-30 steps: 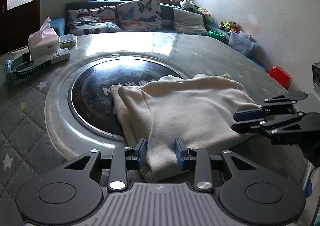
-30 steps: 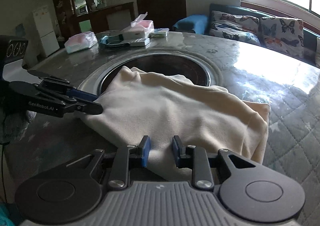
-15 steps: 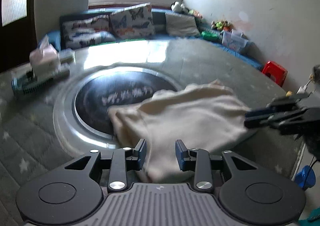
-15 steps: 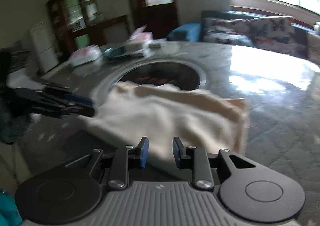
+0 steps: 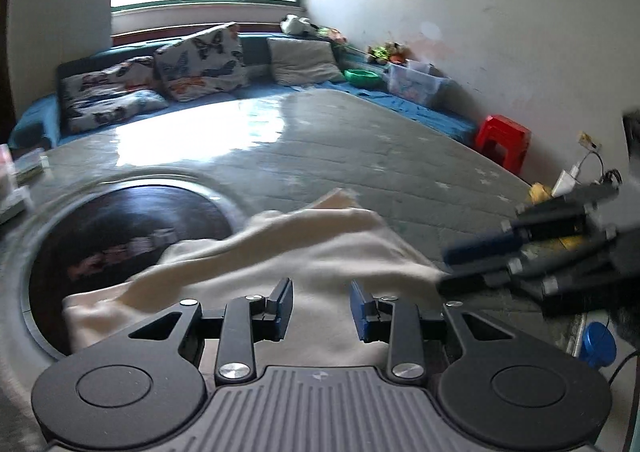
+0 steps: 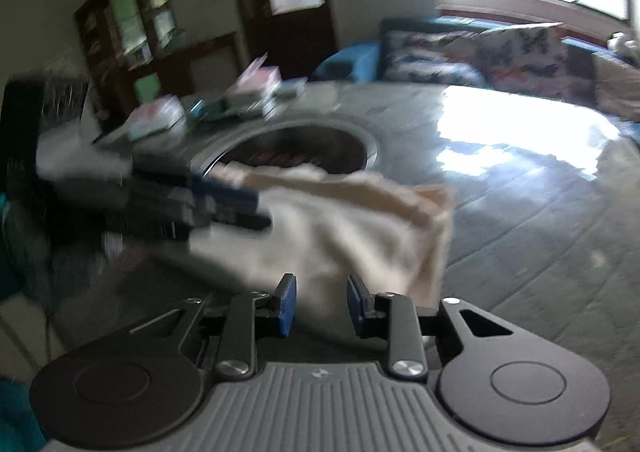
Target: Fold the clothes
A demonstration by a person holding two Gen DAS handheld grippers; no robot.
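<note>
A cream folded garment (image 5: 304,252) lies on the grey quilted table (image 5: 400,164), its far end over the table's dark round inset (image 5: 120,228). My left gripper (image 5: 321,308) is shut on the garment's near edge, with bunched fabric filling the gap between its blue pads. In the right wrist view my right gripper (image 6: 322,304) grips the same garment (image 6: 340,228) at another near edge, and the fabric rises toward it. Each gripper shows blurred in the other's view, tip against the cloth: the right gripper (image 5: 448,272) and the left gripper (image 6: 256,208).
Tissue boxes and small items (image 6: 256,88) sit at the table's far side. A bench with butterfly cushions (image 5: 200,60) runs under the window. A red stool (image 5: 504,140) and a clear storage bin (image 5: 412,82) stand by the wall. The table's near edge is close by the right gripper.
Both grippers have pulled back and upward with the garment, dragging it partly off the dark inset. Its near side is now lifted and stretched between them. The views are blurred by motion.
</note>
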